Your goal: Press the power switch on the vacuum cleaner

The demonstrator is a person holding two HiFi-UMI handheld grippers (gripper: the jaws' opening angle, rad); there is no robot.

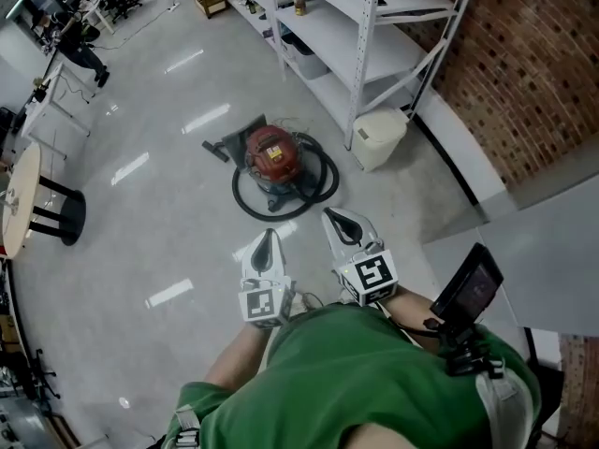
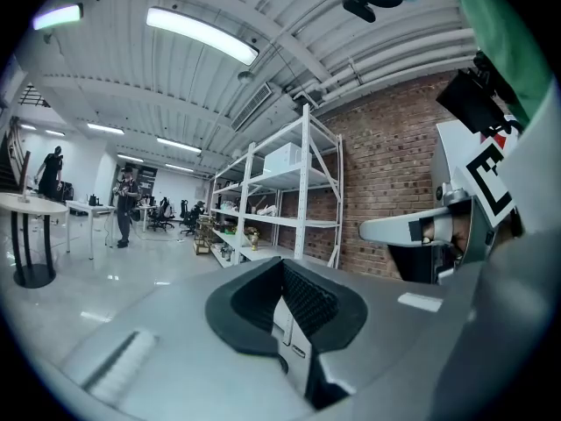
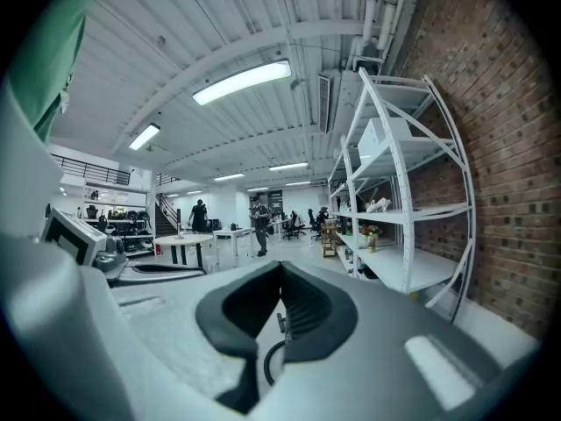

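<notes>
The glossy grey floor (image 1: 168,185) carries a red vacuum cleaner (image 1: 273,155), ringed by its black hose (image 1: 323,187), just ahead of the jaws of the left gripper (image 1: 269,239) and right gripper (image 1: 337,221). Farther ahead and to the right of the jaws stand a white bin (image 1: 379,137) and a shelf rack (image 1: 360,54). Well to their left stands a round table (image 1: 21,204).

My feed is bright and even: long ceiling tubes (image 2: 202,35) high above the jaws light the hall, and in the head view they throw white glare streaks on the glossy floor (image 1: 140,232) ahead and to the left of the jaws. Both gripper views are fisheye, so the shelving (image 3: 412,266) beyond the jaws and the brick wall (image 3: 513,191) to their right bow, and a dark ring closes the corners. The jaws themselves look soft, close to the lens.
</notes>
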